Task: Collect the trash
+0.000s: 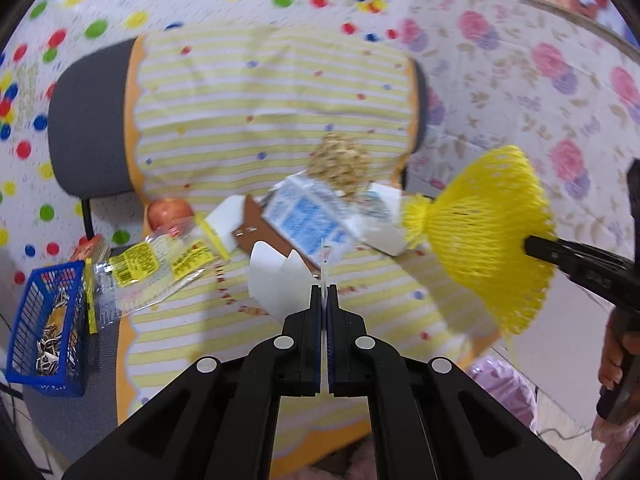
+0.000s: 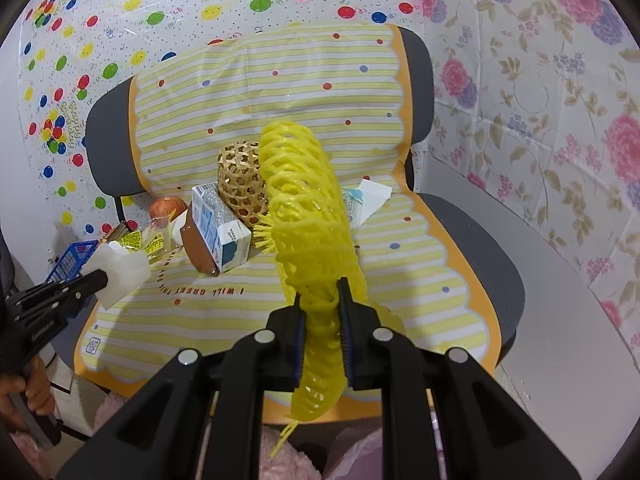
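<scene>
Two trash items are held above the chair (image 2: 480, 240): a white paper scrap (image 1: 276, 280) pinched in the left gripper (image 1: 325, 300), one yellow foam net (image 2: 308, 208) clamped in the right gripper (image 2: 320, 300). One milk carton (image 2: 220, 224), one wicker ball (image 2: 240, 176), one apple (image 2: 166, 208), one blue basket (image 1: 44, 320) are seen on or by the seat.

Bright, even indoor light — soft shadows; left view motion-blurred, right view sharp; fisheye bending, dark corners.

A yellow foam fruit net (image 2: 310, 216), flared like a fan, hangs pinched in the right tongs (image 2: 322, 296) above the chair seat. A folded white paper scrap (image 1: 276, 280) is clamped upright in the left tongs (image 1: 324, 294).
</scene>
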The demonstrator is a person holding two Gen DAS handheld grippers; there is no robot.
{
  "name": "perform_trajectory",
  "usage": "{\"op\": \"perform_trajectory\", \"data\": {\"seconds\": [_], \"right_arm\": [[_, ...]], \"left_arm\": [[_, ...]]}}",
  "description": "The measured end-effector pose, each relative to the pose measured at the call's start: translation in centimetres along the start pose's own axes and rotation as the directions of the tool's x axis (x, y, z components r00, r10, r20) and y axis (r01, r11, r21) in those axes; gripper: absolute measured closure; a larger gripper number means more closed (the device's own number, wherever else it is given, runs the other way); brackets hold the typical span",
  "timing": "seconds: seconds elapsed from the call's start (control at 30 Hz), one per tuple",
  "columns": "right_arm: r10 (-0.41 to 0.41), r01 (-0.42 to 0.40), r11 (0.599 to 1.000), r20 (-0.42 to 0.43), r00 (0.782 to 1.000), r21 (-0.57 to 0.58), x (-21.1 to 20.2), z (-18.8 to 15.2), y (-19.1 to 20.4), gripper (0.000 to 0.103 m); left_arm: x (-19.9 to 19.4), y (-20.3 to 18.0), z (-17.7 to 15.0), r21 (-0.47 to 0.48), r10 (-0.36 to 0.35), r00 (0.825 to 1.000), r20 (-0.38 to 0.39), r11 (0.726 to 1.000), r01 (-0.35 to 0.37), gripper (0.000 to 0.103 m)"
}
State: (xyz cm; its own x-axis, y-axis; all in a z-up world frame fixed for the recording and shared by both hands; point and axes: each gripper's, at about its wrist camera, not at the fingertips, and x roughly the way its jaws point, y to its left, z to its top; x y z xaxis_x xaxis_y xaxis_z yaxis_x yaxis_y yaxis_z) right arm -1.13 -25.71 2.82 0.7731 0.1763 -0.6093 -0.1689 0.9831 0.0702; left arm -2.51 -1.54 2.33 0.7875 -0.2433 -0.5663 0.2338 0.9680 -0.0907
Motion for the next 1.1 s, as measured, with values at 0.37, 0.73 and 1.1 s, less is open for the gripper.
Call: {"op": "perform_trajectory", "data": {"seconds": [0.37,0.73,1.1], "right_arm": [[-0.087,0.086,0.995,0.009,0.996,0.044,-6.0,-4.2,-2.3,0.088],[-0.224,0.228,0.967,-0.045,0.973,0.113,-10.9,-10.4,-5.4,0.088],[-0.280,0.302,0.934,-0.133,0.951,0.191,-12.7,-15.8,-8.6,0.088]], "left_arm": [[-2.4,-8.3,-2.5,0.129,-0.135,0.990,0.050,0.983,0.128,0.101],[-2.1,-15.2,-6.0,0.232,-0.295,0.955,0.007,0.930,0.285,0.101],[-0.3,-20.7,-9.2,0.295,-0.383,0.921,-0.076,0.873,0.388,0.100]]}}
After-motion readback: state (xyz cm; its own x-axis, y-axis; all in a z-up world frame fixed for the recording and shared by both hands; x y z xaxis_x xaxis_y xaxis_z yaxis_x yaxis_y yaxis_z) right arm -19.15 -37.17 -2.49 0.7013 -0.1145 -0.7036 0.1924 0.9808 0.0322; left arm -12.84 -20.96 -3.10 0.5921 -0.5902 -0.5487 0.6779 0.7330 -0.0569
